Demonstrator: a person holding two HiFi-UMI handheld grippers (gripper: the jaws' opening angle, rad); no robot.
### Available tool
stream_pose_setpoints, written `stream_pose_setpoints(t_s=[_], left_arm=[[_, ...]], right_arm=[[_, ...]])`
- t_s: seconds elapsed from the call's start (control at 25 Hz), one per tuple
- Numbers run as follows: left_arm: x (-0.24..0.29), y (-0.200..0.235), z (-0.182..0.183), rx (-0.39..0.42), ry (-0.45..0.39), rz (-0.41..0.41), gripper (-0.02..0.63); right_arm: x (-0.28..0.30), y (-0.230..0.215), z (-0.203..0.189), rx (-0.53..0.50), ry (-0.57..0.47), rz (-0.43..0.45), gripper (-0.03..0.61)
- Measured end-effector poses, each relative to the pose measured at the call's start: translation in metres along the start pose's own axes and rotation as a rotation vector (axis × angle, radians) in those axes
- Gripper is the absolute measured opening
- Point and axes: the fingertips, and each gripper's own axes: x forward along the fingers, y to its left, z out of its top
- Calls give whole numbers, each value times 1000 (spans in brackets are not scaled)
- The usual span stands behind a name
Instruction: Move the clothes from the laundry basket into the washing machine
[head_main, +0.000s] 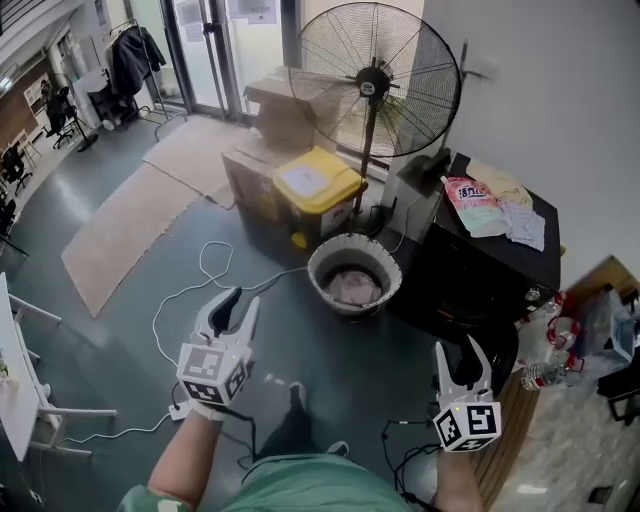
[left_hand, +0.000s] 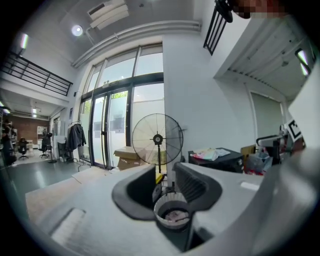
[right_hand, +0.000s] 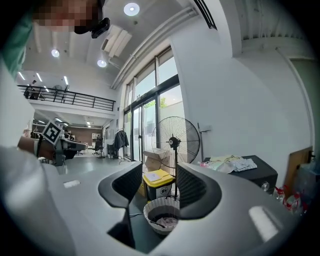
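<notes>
A white laundry basket (head_main: 380, 262) stands on the floor by the fan's foot, with pinkish clothes (head_main: 352, 288) lying in its bottom. To its right stands the black washing machine (head_main: 500, 265), front-loading door low at its front. My left gripper (head_main: 238, 305) is open and empty, short of the basket to its left. My right gripper (head_main: 458, 352) is open and empty too, in front of the machine's door. In the left gripper view the basket (left_hand: 172, 212) shows between the spread jaws of the left gripper (left_hand: 164, 182). The right gripper (right_hand: 159, 182) frames the basket (right_hand: 161, 216) likewise.
A tall pedestal fan (head_main: 373, 80) stands behind the basket, beside a yellow-lidded bin (head_main: 312, 185) and cardboard boxes (head_main: 280, 110). Detergent packets and cloths (head_main: 490, 205) lie on the machine's top. White cables (head_main: 190, 290) trail over the floor. Bottles (head_main: 550, 370) stand at the right.
</notes>
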Motion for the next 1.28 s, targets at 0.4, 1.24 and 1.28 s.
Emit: stream_pose_setpoints(t_s=[0.4, 1.24, 1.28], left_arm=[[119, 87, 11, -17, -17, -71, 152], [276, 140, -13, -12, 85, -38, 164], [284, 138, -12, -7, 91, -27, 164]], right_arm=[[123, 7, 21, -26, 22, -74, 198], [311, -40, -17, 36, 87, -3, 198], [323, -47, -20, 44, 91, 12, 198]])
